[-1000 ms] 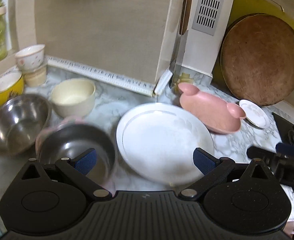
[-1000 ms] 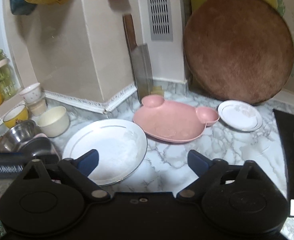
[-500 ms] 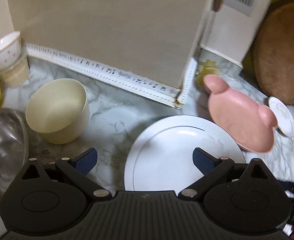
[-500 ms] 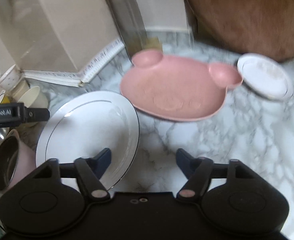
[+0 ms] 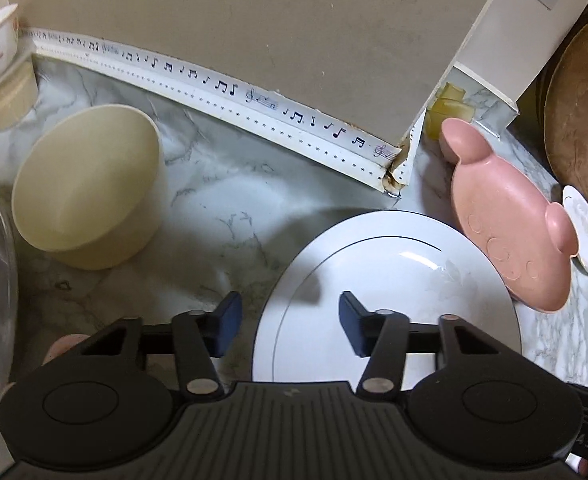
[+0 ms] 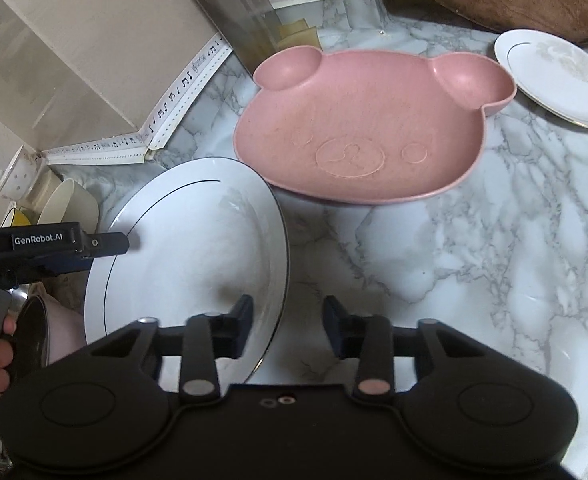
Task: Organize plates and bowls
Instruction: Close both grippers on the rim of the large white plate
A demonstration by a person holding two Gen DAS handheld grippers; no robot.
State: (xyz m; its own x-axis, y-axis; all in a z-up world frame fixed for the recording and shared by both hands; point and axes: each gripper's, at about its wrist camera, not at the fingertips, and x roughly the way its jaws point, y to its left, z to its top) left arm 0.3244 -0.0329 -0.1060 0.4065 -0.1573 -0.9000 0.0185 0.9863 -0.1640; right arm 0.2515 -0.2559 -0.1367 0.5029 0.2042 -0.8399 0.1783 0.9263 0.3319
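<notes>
Two claws straddle opposite edges of the big white plate (image 5: 394, 280), which lies flat on the marble tabletop (image 6: 474, 240). The left claw (image 5: 286, 328) has just been closing; its jaws stand apart with the plate's left rim between them, not pressed. The right claw (image 6: 288, 326) has just been closing too, its jaws apart around the plate's right rim. Just beyond the big plate lies a pink bear-shaped plate (image 6: 370, 128), with a small white plate (image 6: 558, 80) beside it. A cream bowl (image 5: 86, 188) stands to the left.

"GenRobot.AI" on left tongs (image 6: 128, 242); music notes on wall trim (image 5: 222, 90).
</notes>
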